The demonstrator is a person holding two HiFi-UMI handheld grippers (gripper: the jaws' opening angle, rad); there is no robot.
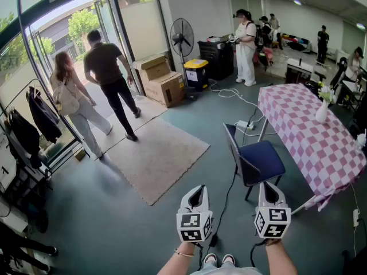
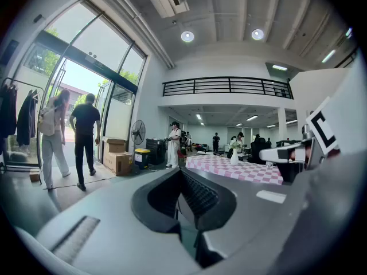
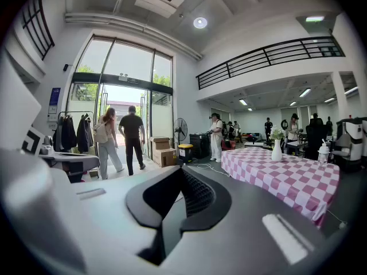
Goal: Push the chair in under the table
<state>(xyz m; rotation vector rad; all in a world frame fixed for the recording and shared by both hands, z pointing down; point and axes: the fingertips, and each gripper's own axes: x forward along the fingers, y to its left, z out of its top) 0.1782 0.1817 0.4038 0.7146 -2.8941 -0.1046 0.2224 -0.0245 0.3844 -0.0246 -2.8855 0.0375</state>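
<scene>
Both my left claw (image 1: 196, 191) and right claw (image 1: 269, 188) are pinching closed, empty; I am holding them near the blue chair (image 1: 262, 161) beside the surface (image 1: 312, 136).

Ahead and left of the left gripper (image 1: 196, 191), a beige rug (image 1: 157, 153) lies on the grey-green floor (image 1: 114, 222) before tall glass doors (image 1: 69, 27) bright with daylight. Further ahead, cardboard boxes (image 1: 163, 82), a pedestal fan (image 1: 182, 37) and a yellow-lidded bin (image 1: 196, 73) stand by the white wall (image 1: 189, 4). Far to its left hangs a rack of dark coats (image 1: 43, 116). Round ceiling lights (image 2: 187, 36) glow above a black-railed balcony (image 2: 229, 86).
</scene>
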